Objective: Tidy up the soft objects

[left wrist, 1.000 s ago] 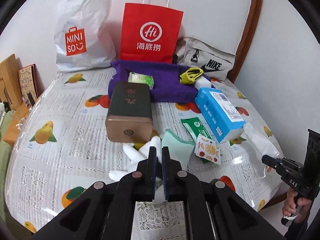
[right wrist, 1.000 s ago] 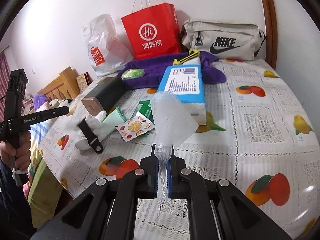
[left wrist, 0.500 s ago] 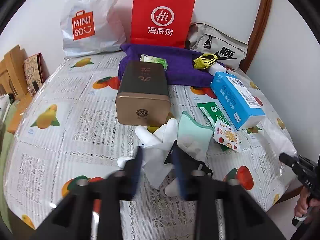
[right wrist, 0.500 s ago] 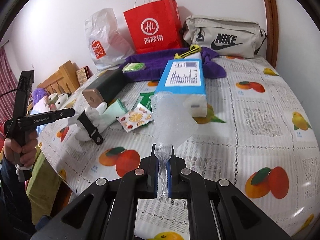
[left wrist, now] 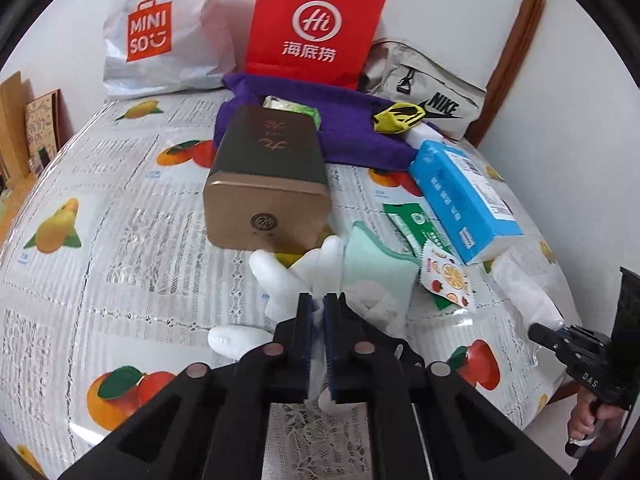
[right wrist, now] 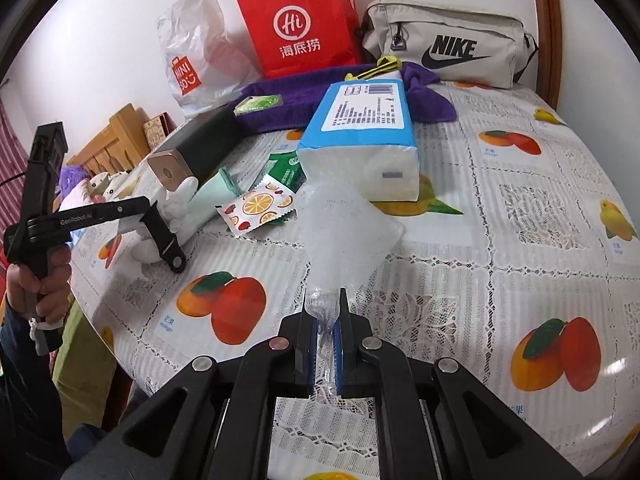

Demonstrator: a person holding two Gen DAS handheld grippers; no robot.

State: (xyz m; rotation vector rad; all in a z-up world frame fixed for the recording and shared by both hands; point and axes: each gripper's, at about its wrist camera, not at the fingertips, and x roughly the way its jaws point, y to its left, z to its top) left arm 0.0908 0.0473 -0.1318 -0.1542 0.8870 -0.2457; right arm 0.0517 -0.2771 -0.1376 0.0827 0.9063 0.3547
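Left gripper (left wrist: pixel 317 312): bottom centre of the left wrist view; fingers nearly closed, pinching the white glove (left wrist: pixel 280 276) by a fold of its fabric. In the right wrist view it sits at the left edge (right wrist: pixel 160 236), over the table's near rim.
White glove: lower middle of the left wrist view, fingers splayed on the tablecloth (left wrist: pixel 120 240), touching the brown tin's front end.
Brown tin (left wrist: pixel 268 184): centre of the left wrist view, lying on its side.
Mint cloth (left wrist: pixel 376 268): just right of the glove, touching it.
Fruit-print sachet (left wrist: pixel 446 276): right of the mint cloth, overlapping a green packet (left wrist: pixel 416 224).
Blue tissue pack (left wrist: pixel 464 196): right of centre, lying beside the purple towel (left wrist: pixel 352 136).
Right gripper (right wrist: pixel 325 320): bottom centre of the right wrist view; fingers closed tight on the gathered neck of the clear plastic bag (right wrist: pixel 344 232).
Clear plastic bag: centre of the right wrist view, fanning out from the fingers toward the tissue pack.
Back row, left to right: white shopping bag (left wrist: pixel 160 36), red paper bag (left wrist: pixel 316 24), beige waist bag (left wrist: pixel 432 92), all against the wall.
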